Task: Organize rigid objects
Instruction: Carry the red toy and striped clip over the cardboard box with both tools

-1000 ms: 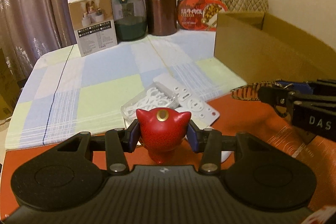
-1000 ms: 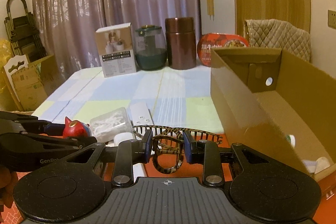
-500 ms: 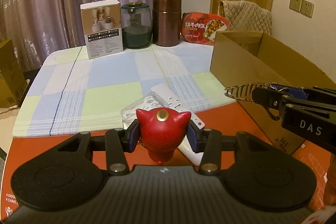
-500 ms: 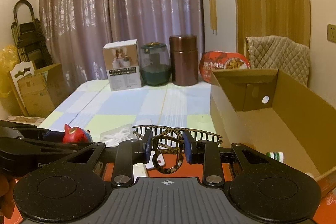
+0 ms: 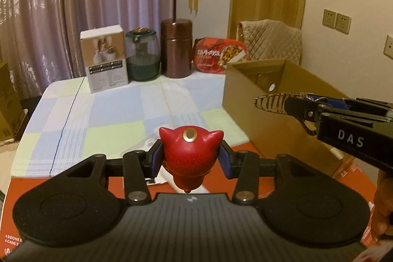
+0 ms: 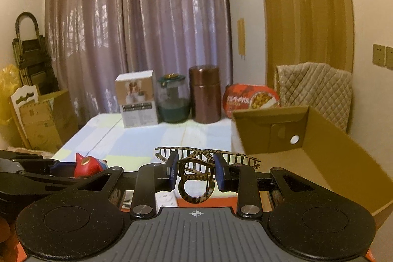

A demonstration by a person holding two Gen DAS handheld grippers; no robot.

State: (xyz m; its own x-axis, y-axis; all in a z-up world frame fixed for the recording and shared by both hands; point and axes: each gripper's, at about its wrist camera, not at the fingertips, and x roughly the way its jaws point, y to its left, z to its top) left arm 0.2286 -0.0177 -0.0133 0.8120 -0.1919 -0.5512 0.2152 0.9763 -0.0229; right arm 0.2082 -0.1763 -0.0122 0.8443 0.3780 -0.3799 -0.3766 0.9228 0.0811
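Observation:
My left gripper is shut on a red horned figurine and holds it above the table's near edge. My right gripper is shut on a tortoiseshell hair claw clip, held in the air beside the near left corner of the open cardboard box. In the left wrist view the right gripper with the clip shows at the right, in front of the box. The figurine also shows in the right wrist view.
At the table's far edge stand a white product box, a green-lidded glass jar, a brown canister and a red food tray. A checked cloth covers the table. A quilted chair stands behind the box.
Both grippers have risen with their objects. The white remote and bag of white picks have dropped almost out of sight below the grippers.

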